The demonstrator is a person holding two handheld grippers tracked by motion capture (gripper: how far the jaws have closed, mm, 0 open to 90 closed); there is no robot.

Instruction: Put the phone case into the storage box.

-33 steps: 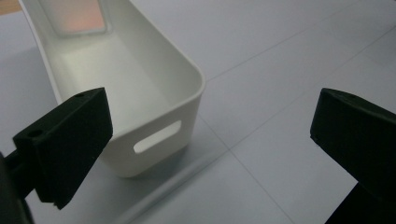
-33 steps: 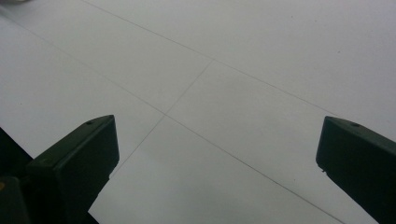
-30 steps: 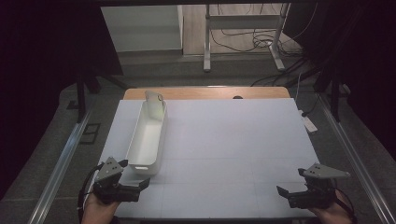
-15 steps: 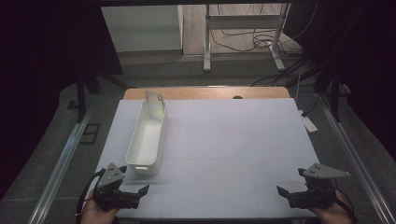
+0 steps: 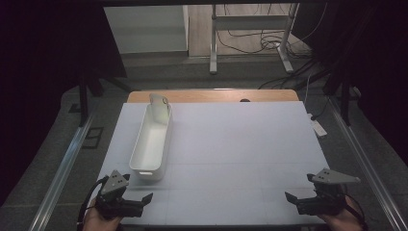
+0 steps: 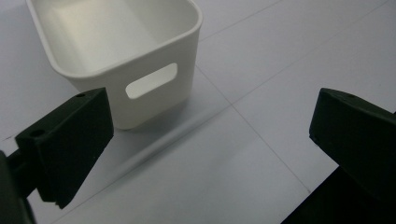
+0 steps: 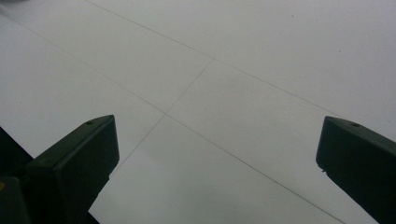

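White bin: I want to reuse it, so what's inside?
The white bin holds a clear upright piece at its far end; its bare floor shows elsewhere. The near wall hides the closest corner.

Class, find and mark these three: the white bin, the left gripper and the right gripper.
white bin [image 6: 154, 86]: left gripper view, handle slot in its near end wall.
left gripper [image 5: 144, 199]: high view, midway between its fingertips.
right gripper [image 5: 291, 199]: high view, midway between its fingertips.
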